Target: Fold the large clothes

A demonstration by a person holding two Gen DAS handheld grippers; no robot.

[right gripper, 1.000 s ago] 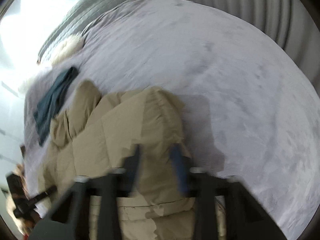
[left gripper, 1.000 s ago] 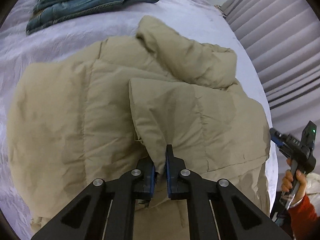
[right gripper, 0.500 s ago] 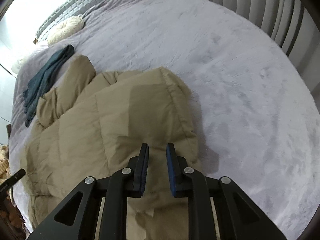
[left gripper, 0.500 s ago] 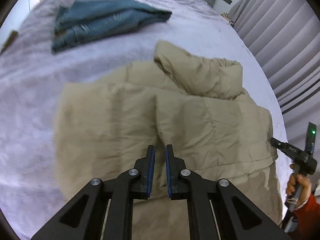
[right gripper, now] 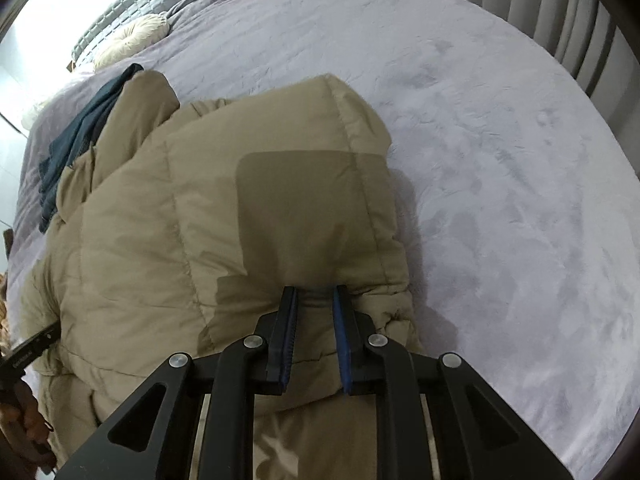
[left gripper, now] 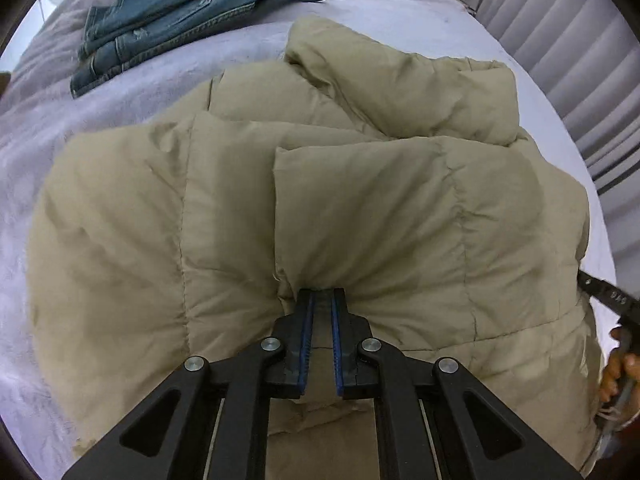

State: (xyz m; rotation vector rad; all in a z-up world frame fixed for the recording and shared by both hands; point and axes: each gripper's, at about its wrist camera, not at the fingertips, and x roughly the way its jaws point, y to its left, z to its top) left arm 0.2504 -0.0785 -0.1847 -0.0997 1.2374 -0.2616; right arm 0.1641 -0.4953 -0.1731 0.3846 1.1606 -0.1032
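Both grippers, left gripper (left gripper: 321,296) and right gripper (right gripper: 316,294), are pinching the tan puffer jacket (left gripper: 360,208) with jaws nearly closed, steadying its fold on the bed (right gripper: 500,140).

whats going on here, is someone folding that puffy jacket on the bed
Yes. A person holding a two-finger gripper in each hand is folding a tan puffer jacket on a bed with a lilac cover. The left gripper pinches a bunch of jacket fabric near the middle, with creases fanning out from it. The right gripper grips the jacket's edge on the other side, its tips sunk into the padding. The jacket lies partly folded over itself. A folded pair of jeans sits further up the bed, untouched.
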